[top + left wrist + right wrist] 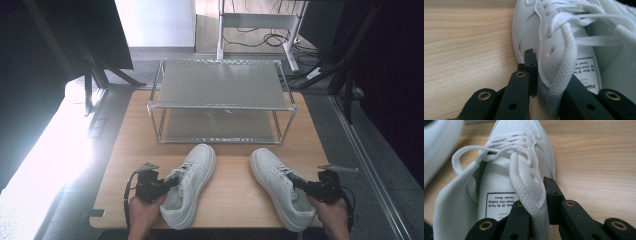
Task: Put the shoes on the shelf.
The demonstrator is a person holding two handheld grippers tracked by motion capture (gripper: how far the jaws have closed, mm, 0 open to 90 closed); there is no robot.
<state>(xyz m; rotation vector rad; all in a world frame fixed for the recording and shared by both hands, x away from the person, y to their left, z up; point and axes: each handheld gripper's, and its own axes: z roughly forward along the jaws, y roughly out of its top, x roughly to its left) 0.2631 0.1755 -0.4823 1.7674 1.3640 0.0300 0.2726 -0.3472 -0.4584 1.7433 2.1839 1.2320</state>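
At the table's near edge, the left gripper (169,184) clamps the left shoe's (192,182) collar and the right gripper (299,184) clamps the right shoe's (280,187) collar. Both shoes point away, toes converging slightly. Beyond them a metal rack (220,102) stands across the table (125,150).

Wooden table (125,150) carries a two-tier metal rack (220,100) at its far side. Directly in front of the rack lie two white shoes (left shoe (192,182), right shoe (280,192)), both flat on their soles.
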